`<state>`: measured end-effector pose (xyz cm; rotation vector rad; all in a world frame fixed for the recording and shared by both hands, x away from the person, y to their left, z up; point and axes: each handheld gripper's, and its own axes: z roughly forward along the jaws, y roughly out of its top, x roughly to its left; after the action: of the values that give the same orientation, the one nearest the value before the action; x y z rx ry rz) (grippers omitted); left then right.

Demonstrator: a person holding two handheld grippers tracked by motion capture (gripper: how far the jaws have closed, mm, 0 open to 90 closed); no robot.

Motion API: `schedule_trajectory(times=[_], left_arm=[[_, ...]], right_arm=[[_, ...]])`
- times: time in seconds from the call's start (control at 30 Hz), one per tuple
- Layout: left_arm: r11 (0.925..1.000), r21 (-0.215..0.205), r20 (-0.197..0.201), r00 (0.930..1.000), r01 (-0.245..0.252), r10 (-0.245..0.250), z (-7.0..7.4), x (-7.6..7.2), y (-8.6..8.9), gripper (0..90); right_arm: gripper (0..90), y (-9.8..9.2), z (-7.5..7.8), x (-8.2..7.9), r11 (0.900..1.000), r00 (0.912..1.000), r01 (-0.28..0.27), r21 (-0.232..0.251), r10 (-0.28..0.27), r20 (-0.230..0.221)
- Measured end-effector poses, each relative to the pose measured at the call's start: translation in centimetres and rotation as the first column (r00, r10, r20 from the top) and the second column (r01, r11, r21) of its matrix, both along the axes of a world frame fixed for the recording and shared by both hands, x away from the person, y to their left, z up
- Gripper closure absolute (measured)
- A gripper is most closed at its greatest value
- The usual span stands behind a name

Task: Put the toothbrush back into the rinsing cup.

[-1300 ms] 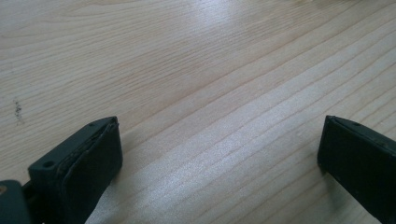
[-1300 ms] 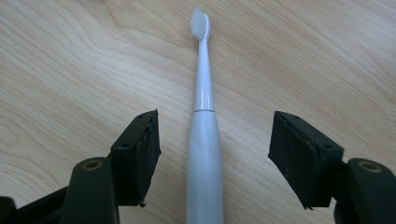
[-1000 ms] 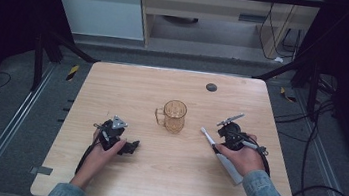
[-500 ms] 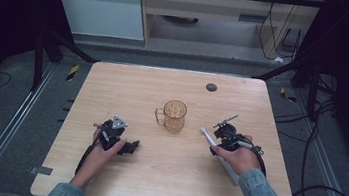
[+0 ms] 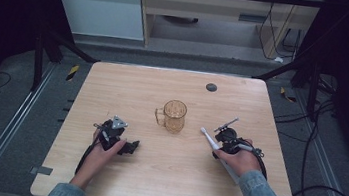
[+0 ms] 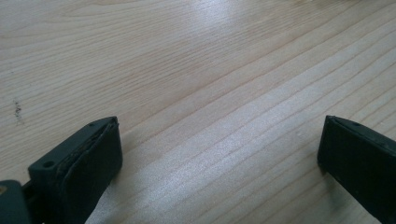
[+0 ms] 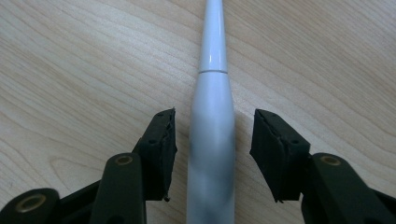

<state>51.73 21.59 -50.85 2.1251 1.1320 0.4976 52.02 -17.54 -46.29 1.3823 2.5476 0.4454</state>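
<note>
Your pale wooden surface lies mostly bare, with the clear amber glass mug upright near its middle and wide room toward every edge. Your right tongs stand open astride the white plastic electric toothbrush, its handle end cut off below. Your left tongs gape wide over bare wood.

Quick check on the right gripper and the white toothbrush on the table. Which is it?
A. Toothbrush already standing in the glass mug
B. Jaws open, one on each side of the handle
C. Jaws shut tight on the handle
B: in the right gripper view the right gripper has a jaw on each side of the toothbrush, with a gap showing on both sides.
</note>
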Motion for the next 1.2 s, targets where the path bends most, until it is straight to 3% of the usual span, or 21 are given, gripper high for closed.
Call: schedule_trajectory(times=[0.87, 1.2], left_arm=[[1.0, 0.0, 0.0, 1.0, 0.003, -0.003, 0.0, 0.0, 0.0, 0.0], [1.0, -0.001, 0.0, 1.0, 0.002, -0.002, 0.0, 0.0, 0.0, 0.0]], right_arm=[[67.0, 0.6, -0.5, 0.8, 1.0, 0.9991, -0.017, -0.021, 0.017, -0.04], [67.2, -0.2, 1.1, 0.9, 1.0, 0.9997, -0.004, 0.022, 0.004, -0.026]])
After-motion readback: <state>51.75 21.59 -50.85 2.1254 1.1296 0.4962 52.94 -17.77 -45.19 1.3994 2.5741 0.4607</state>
